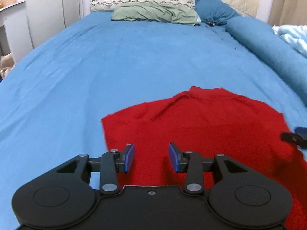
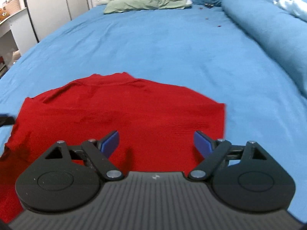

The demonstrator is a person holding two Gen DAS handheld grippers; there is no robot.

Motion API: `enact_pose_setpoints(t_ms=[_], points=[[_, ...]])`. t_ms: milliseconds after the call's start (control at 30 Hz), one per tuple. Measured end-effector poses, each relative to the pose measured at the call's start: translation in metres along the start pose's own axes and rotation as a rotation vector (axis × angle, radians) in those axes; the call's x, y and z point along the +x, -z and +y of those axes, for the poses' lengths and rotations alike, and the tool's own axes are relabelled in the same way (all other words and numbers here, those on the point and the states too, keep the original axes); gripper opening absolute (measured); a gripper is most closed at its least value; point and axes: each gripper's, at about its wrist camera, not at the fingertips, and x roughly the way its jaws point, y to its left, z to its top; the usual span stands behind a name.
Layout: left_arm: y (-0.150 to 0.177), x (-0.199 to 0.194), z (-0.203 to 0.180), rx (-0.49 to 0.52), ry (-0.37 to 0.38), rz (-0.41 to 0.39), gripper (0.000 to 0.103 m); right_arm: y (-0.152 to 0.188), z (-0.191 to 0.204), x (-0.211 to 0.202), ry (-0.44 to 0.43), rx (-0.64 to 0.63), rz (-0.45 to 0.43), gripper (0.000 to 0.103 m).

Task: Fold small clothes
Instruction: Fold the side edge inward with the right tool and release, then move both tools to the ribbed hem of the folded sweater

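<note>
Left claw (image 1: 151,157) spread, hovering over near-left part of red garment (image 1: 201,126), gripping nothing. Right claw (image 2: 156,143) spread wider, over garment's near-right part, empty. Garment lies flat on blue bed sheet (image 1: 115,61); green pillow (image 1: 153,12) far beyond garment.

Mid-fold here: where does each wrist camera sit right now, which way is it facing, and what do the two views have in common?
Left wrist: sits behind the left gripper, jaws open, over the red garment's left part, facing up the blue bed toward the green pillow; the right gripper's tip shows at the right edge.
Right wrist: sits behind the right gripper, jaws wide open, over the garment's right part, facing the same way.
Shared: garment, bed, pillow, rolled blue duvet.
</note>
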Motion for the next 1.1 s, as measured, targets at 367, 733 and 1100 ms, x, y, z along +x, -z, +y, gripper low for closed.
enact_pose_setpoints(t_ms=[367, 733, 1100], points=[[-0.019, 0.052, 0.029, -0.014, -0.051, 0.013, 0.050, 0.024, -0.022, 0.028, 0.001, 0.021, 0.087, 0.100], [0.059, 0.016, 0.020, 0.009, -0.023, 0.081, 0.061, 0.040, -0.014, 0.014, -0.030, -0.007, 0.097, 0.101], [0.056, -0.060, 0.026, -0.014, -0.065, -0.001, 0.074, 0.027, -0.042, -0.039, -0.059, 0.082, 0.003, 0.103]])
